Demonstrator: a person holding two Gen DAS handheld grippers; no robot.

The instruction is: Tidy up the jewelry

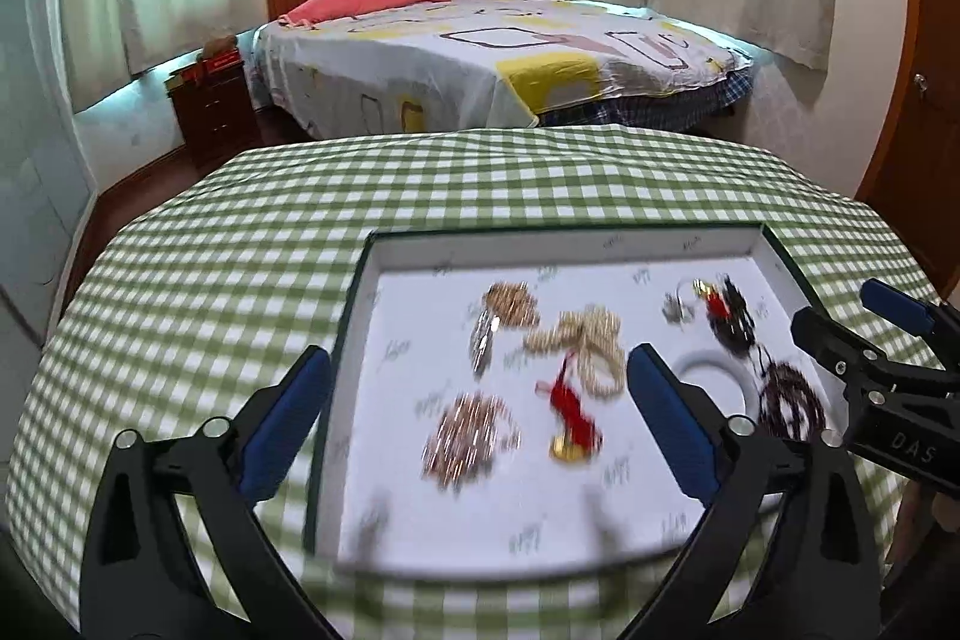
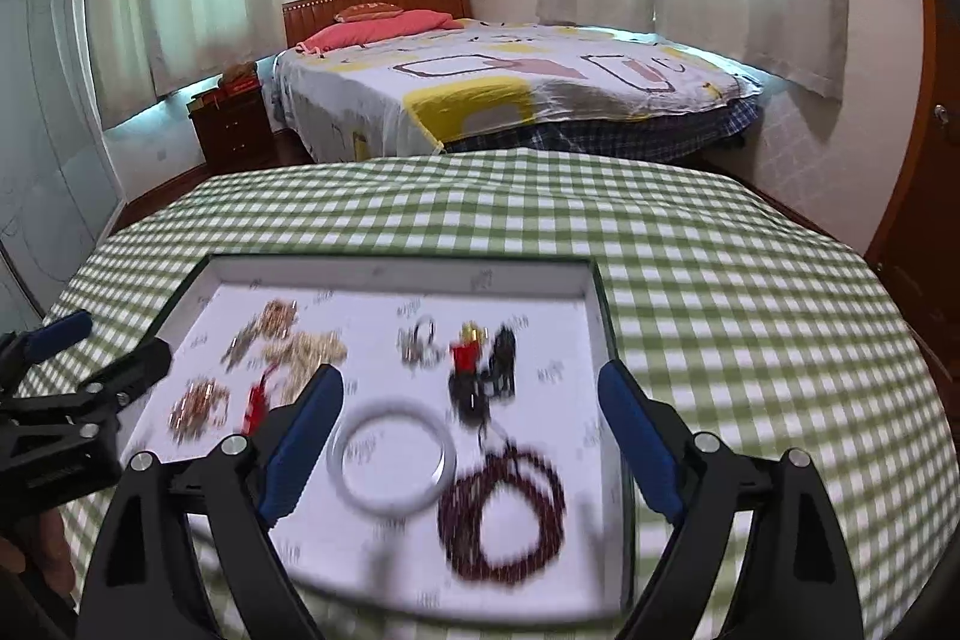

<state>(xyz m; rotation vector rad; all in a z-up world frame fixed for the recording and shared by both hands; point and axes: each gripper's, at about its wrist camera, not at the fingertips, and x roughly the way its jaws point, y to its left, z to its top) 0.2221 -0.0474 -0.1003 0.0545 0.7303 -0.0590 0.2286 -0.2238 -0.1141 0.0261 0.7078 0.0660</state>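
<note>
Gaping left claw [image 1: 480, 388], gaping right claw [image 2: 471, 409], both empty, smooth white bangle [image 2: 390, 460], beaded coils

Shallow tray [image 2: 591, 322] crowded with jewelry left and centre, white bangle [image 2: 390, 454] and dark bead loop [image 2: 504, 514] filling near right, bare floor along near edge, open checked cloth [image 2: 750, 292] right and far, low tray walls bordering.
</note>
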